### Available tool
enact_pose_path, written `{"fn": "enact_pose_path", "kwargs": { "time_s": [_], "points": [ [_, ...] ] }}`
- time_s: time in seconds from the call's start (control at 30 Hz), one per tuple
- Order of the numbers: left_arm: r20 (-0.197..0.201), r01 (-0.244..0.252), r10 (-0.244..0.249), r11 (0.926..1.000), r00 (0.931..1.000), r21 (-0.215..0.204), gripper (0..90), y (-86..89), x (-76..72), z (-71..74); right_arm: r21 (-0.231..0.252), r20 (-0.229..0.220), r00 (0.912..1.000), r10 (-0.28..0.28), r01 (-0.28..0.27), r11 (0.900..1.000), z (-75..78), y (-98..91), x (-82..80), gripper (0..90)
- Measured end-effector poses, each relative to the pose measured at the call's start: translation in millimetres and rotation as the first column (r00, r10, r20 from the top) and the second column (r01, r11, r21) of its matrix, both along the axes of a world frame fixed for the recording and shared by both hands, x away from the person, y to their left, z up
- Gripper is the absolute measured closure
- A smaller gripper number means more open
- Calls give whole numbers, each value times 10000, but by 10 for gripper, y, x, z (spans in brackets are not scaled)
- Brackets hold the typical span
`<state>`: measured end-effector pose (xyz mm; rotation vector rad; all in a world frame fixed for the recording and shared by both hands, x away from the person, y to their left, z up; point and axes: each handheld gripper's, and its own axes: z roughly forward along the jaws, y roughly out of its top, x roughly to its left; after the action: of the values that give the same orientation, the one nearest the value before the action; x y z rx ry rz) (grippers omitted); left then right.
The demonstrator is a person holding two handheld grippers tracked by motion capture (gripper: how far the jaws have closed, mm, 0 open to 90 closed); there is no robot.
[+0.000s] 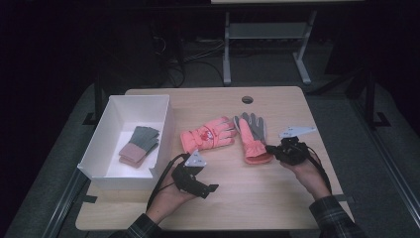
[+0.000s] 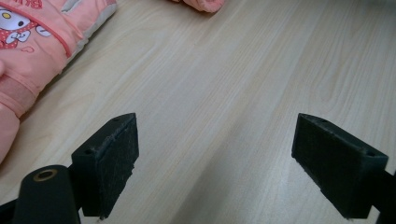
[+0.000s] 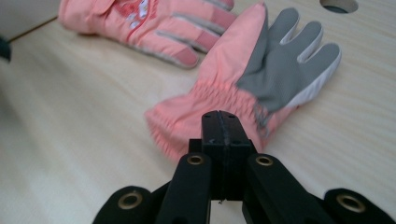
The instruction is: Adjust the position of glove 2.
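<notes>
right gripper [image 3: 223, 122] jaws pressed together at the cuff of the palm-up pink glove [image 3: 261, 84]; can't tell if cuff fabric is pinched. glove lies right of table centre, just ahead of these jaws, long axis running away from them, fingers pointing to the far edge. left gripper [image 2: 215, 163] jaws wide, empty, over bare table [image 2: 224, 84]; the other pink glove [image 2: 28, 51] is off to its left.

Wide bare table [image 1: 257, 193] lies in front of both hands, while the two pink gloves [image 1: 208, 135] and white box [image 1: 99, 171] block the middle and left.
</notes>
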<state>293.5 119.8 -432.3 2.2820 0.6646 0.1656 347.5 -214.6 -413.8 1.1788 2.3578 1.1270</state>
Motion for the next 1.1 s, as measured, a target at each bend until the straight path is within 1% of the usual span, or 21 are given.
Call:
{"fn": "enact_pose_path", "kwargs": {
  "time_s": [0.07,0.1,0.13,0.17,0.2,0.23,0.27,0.3,0.37,0.4,0.43,0.5,0.57,0.6,0.63,0.67,0.7,0.77,0.9,1.03,1.1],
  "points": [
    [-59,91,-90,9999,9999,106,143,-11,-10,-51,-106,14,10000,-32,32,9999,-18,30,120,900],
    [-54,168,-167,9997,9998,162,143,-17,-12,-73,-32,22,10000,-12,12,10000,-32,38,180,900],
    [-123,186,-186,9998,9998,44,143,-35,-17,-101,75,-20,10000,-17,17,10000,-48,42,237,900],
    [-163,144,-143,9999,9998,9,143,-47,-20,-118,-11,-65,10000,-20,20,10000,-67,48,298,900],
    [-186,210,-208,9997,9996,92,143,-56,-18,-130,-63,-36,10000,-44,44,10000,-78,53,338,900],
    [-199,264,-261,9995,9995,148,143,-66,-14,-141,56,-60,9999,-139,139,9999,-88,57,388,900],
    [-202,216,-215,9997,9996,58,143,-79,-17,-151,183,-42,9998,-177,178,9997,-98,64,452,900],
    [-182,290,-288,9995,9994,145,143,-81,-14,-153,264,-73,9998,-175,177,9995,-111,73,493,900],
    [-142,302,-299,9992,9995,242,143,-96,-22,-169,38,-255,9996,-136,137,9999,-151,101,585,900],
    [-90,359,-356,9987,9993,353,143,-96,-21,-179,46,-288,9995,-113,115,9999,-163,106,616,900],
    [-97,359,-356,9986,9993,381,143,-94,-18,-189,32,-294,9995,-111,112,9999,-185,115,666,900],
    [-140,325,-320,9989,9994,330,143,-86,-4,-205,140,-356,9991,-215,220,9997,-221,118,710,900],
    [-166,211,-207,9995,9996,230,143,-86,3,-216,75,-437,9988,-224,227,9997,-264,111,738,900],
    [-146,294,-290,9990,9995,328,143,-80,10,-213,84,-448,9988,-183,187,9998,-278,105,746,900],
    [-151,293,-288,9990,9995,328,142,-82,12,-216,117,-466,9987,-214,220,9997,-284,104,746,900],
    [-166,227,-223,9994,9996,250,143,-91,7,-223,124,-548,9982,-253,260,9996,-282,109,741,900],
    [-163,216,-213,9995,9996,243,142,-93,6,-224,69,-522,9984,-205,208,9998,-281,111,742,900],
    [-129,284,-280,9989,9995,380,142,-89,6,-220,-18,-502,9986,-167,166,9999,-292,118,742,900],
    [-147,304,-299,9987,9994,407,142,-85,12,-225,-25,-636,9978,-172,171,9999,-306,128,732,900],
    [-201,302,-294,9988,9994,385,142,-78,23,-227,-129,-719,9974,-39,30,9999,-295,141,702,900],
    [-205,263,-257,9991,9995,325,143,-79,23,-228,-195,-672,9977,66,-79,9998,-293,140,681,900]
  ]
}}
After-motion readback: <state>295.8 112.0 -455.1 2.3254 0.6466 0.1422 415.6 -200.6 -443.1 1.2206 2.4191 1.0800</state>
